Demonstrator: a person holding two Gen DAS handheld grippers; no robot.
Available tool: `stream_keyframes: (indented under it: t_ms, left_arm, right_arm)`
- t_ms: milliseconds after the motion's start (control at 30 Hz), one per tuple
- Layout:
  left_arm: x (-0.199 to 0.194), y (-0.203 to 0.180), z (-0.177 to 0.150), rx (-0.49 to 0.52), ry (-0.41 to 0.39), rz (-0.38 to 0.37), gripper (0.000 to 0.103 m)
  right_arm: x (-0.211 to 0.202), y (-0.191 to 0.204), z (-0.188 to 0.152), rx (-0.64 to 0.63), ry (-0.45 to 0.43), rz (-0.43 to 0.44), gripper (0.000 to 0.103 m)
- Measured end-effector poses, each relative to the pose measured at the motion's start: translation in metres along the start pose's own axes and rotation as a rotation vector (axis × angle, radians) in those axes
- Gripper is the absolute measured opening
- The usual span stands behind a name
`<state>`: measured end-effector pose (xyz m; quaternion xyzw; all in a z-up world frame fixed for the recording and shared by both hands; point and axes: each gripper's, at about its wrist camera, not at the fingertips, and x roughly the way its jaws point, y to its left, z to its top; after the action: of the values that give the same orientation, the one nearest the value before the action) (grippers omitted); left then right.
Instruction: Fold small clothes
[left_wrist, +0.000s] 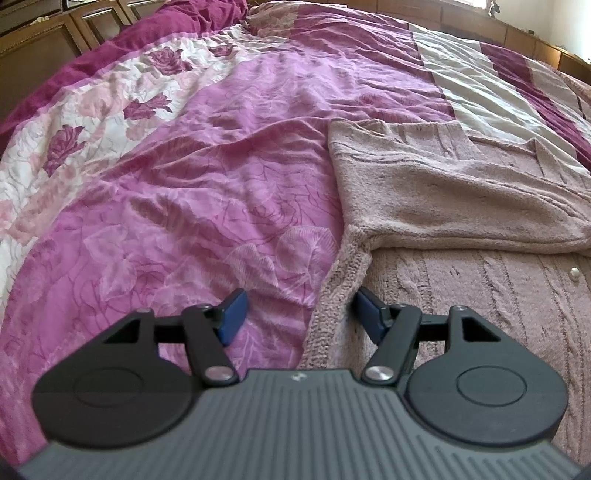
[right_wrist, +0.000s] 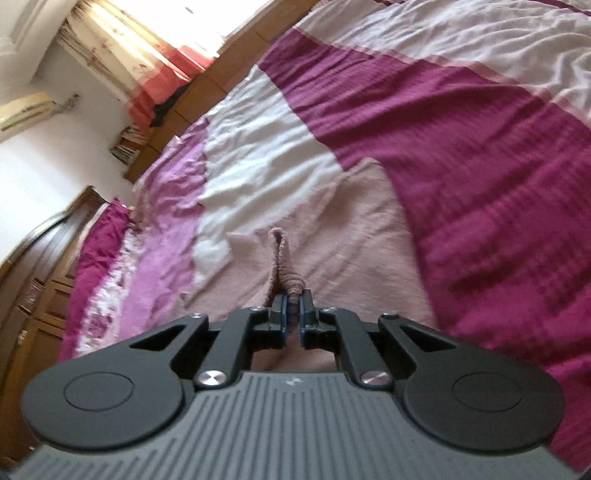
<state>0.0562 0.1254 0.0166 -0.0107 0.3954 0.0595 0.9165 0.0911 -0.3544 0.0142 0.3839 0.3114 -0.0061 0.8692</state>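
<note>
meanwhile, a pink knit cardigan (left_wrist: 443, 192) is spread on the bed's floral duvet (left_wrist: 207, 192); its fold is clamped in the right claw (right_wrist: 291, 299), while the left claw (left_wrist: 297, 314) is held apart over its ribbed edge.

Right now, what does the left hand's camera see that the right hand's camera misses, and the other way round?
Only the left wrist view shows the left gripper open over the cardigan's ribbed edge, a pearl button and the rose-print quilt. Only the right wrist view shows the right gripper shut on a pinched fold of knit, plus a curtained window. Both show the pink cardigan on the bed.
</note>
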Motion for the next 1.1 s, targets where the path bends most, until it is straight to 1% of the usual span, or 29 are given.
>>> stream_keyframes:
  t_ms: [67,133,167,233,333,467,600,800,933,1067,1100]
  left_arm:
    - [0.001,-0.001,0.001,0.004,0.002,0.006,0.067]
    - [0.001,-0.004,0.003,0.014,0.002,0.015,0.067]
    - [0.001,-0.005,0.005,0.021,0.001,0.019,0.067]
    - [0.002,-0.008,0.007,0.036,-0.003,0.027,0.067]
    - [0.003,-0.015,0.009,0.067,-0.016,0.049,0.067]
    - [0.003,-0.026,0.010,0.130,-0.051,0.086,0.066]
    - [0.002,-0.037,0.008,0.197,-0.079,0.115,0.065]
    - [0.002,-0.048,0.010,0.239,-0.111,0.079,0.064]
    - [0.004,-0.060,0.010,0.301,-0.134,0.058,0.064]
    - [0.009,-0.074,0.008,0.365,-0.148,0.057,0.065]
    - [0.011,-0.076,0.007,0.376,-0.151,0.061,0.062]
  right_arm:
    - [0.002,-0.003,-0.001,-0.007,0.009,-0.026,0.015]
    - [-0.002,-0.006,-0.001,-0.018,0.003,-0.066,0.026]
    - [-0.005,-0.006,-0.001,-0.029,-0.005,-0.075,0.029]
    - [-0.009,-0.005,0.002,-0.039,-0.020,-0.075,0.038]
    - [-0.013,-0.002,0.008,-0.057,-0.032,-0.055,0.043]
    - [-0.008,0.002,0.016,-0.055,-0.032,-0.037,0.045]
    - [-0.008,-0.001,0.018,0.004,-0.035,0.000,0.045]
    - [-0.009,-0.001,0.017,0.024,-0.027,0.007,0.045]
    - [-0.017,-0.003,0.019,0.045,-0.045,0.024,0.045]
    - [-0.025,0.000,0.021,0.046,-0.053,0.035,0.045]
    - [-0.026,0.001,0.021,0.042,-0.051,0.036,0.046]
